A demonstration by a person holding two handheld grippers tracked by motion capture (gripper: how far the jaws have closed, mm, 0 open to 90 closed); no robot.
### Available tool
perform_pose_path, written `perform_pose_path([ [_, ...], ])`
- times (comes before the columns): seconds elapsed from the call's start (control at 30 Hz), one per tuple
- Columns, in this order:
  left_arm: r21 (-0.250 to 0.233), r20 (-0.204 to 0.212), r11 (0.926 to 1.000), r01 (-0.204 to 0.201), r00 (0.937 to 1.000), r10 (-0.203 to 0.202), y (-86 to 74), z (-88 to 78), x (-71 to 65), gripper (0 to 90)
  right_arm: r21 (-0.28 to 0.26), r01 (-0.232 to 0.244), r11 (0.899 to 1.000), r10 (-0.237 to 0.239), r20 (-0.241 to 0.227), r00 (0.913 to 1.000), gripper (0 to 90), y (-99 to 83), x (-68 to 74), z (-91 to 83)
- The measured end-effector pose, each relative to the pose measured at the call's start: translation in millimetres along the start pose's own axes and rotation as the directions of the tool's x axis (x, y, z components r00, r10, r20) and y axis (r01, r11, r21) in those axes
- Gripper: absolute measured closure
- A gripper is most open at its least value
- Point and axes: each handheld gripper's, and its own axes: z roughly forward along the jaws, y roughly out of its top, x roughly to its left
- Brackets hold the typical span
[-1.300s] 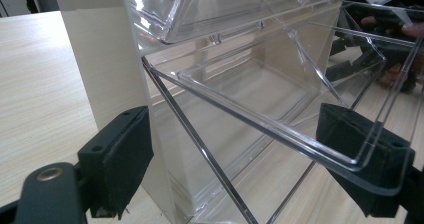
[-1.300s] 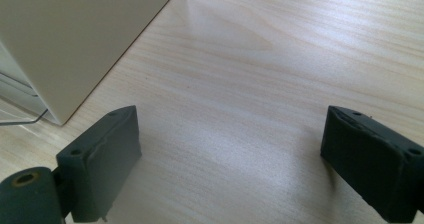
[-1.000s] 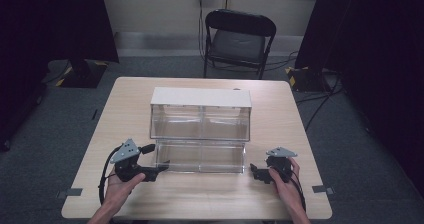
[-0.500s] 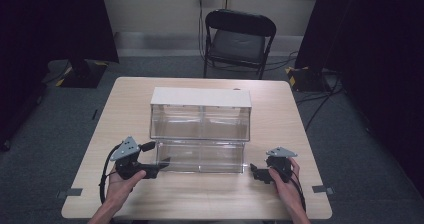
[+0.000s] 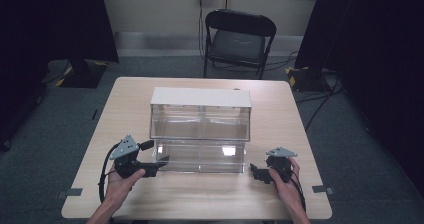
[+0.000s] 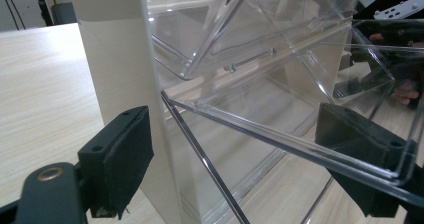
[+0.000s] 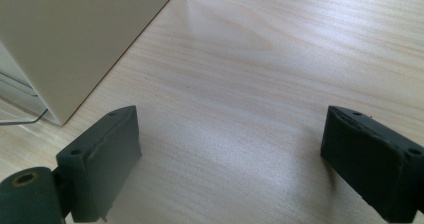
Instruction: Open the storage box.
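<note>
A drawer cabinet [image 5: 200,98] with a cream frame and clear plastic drawers stands mid-table. Its lower drawer [image 5: 200,156] is tipped out toward me. My left gripper [image 5: 161,163] sits at that drawer's front left corner. In the left gripper view its jaws [image 6: 235,164] stand apart. The cream side panel [image 6: 115,59] and the drawer's clear rim [image 6: 260,134] lie between them, and no pad visibly presses on either. My right gripper [image 5: 254,171] rests low over the table, just off the cabinet's front right corner. It is open [image 7: 230,154] over bare wood, with the cabinet's side [image 7: 75,34] at its left.
The wooden table [image 5: 280,109] has free room on both sides of the cabinet and along the near edge. A black folding chair [image 5: 240,39] stands behind the far edge. Dark curtains flank the room, and cables lie on the floor at the right.
</note>
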Motion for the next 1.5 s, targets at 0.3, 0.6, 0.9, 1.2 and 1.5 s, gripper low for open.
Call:
perform_pose_path([
  [0.3,-0.006,-0.008,0.9999,0.014,0.9999,-0.014,1.5,-2.3,3.4,15.7,0.001,0.002,1.000,-0.002,0.003,1.0000,8.2,0.0,-0.1,0.1],
  [0.6,-0.027,-0.006,0.9995,0.016,0.9999,-0.016,5.2,-1.6,4.8,15.4,0.001,0.002,1.000,-0.002,0.003,1.0000,8.2,0.0,-0.1,0.1],
  [0.9,-0.014,-0.004,0.9999,0.001,1.0000,-0.001,10.5,-0.9,5.7,15.0,0.001,0.004,1.000,-0.004,0.001,1.0000,8.2,0.0,-0.3,0.0],
  [1.2,-0.009,-0.006,0.9999,-0.011,0.9999,0.011,13.8,1.4,3.4,15.2,0.000,0.002,1.000,-0.002,0.000,1.0000,8.2,0.0,-0.1,0.1],
  [1.5,-0.008,-0.001,0.9998,-0.017,0.9999,0.017,15.7,3.8,4.4,14.9,0.000,0.004,1.000,-0.004,0.000,1.0000,8.2,0.0,-0.2,0.1],
])
